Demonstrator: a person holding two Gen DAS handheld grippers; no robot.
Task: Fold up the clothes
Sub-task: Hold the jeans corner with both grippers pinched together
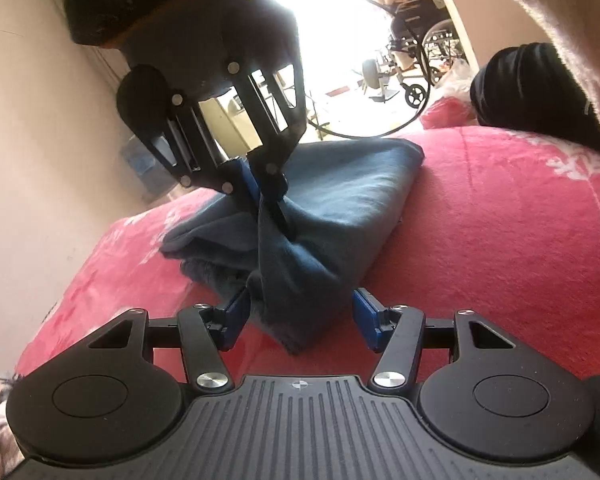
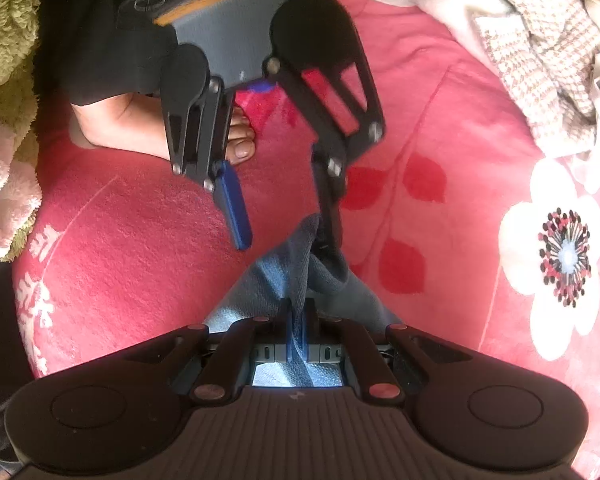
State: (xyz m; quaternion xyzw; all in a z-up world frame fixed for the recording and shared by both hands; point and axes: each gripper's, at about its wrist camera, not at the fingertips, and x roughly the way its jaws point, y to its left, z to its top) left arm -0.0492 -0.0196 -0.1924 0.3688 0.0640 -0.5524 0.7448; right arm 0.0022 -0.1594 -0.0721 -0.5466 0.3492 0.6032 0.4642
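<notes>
Blue garment [image 1: 340, 200] on pink blanket [image 1: 500, 220] — wheelchair [image 1: 424, 48] behind, clothes pile [image 2: 540, 40] nearby

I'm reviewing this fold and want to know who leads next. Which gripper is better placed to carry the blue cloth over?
Right. The right gripper is already shut on the blue cloth, lifting a pinch of it. The left gripper stands open around a lower corner, not gripping.

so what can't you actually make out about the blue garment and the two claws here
- Blue garment, left wrist view: its kind and full shape; it is bunched, and the right claw covers its middle.
- Blue garment, right wrist view: mostly hidden under the right claw's own body.
- Left claw, right wrist view: whether its far finger touches the cloth; it is motion-blurred.
- Doorway, left wrist view: washed out by glare.
</notes>
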